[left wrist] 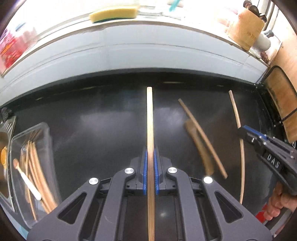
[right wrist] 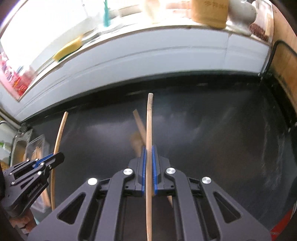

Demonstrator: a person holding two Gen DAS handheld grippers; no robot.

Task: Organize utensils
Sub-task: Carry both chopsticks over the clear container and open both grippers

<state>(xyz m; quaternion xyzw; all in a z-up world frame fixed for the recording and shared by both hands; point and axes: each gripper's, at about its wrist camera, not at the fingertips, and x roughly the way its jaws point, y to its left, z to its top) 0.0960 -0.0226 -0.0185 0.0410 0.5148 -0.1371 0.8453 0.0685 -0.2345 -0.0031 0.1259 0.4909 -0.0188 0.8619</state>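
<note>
My left gripper (left wrist: 150,151) is shut on a pale wooden chopstick (left wrist: 149,115) that runs straight out between its blue pads over the black countertop (left wrist: 92,120). My right gripper (right wrist: 148,149) is shut on a second chopstick (right wrist: 148,120); it shows at the right of the left wrist view (left wrist: 242,129) with its stick (left wrist: 234,107). The left gripper (right wrist: 58,157) and its stick (right wrist: 60,129) appear at the left of the right wrist view. A third, darker chopstick (left wrist: 202,138) lies loose on the counter between the two, blurred. A clear plastic container (left wrist: 44,133) at the left holds several chopsticks.
A sink (left wrist: 7,126) lies beyond the container at the far left. A pale ledge runs along the back with a yellow sponge (left wrist: 114,13) and a wooden knife block (left wrist: 245,31). A wooden board (left wrist: 285,103) leans at the right end of the counter.
</note>
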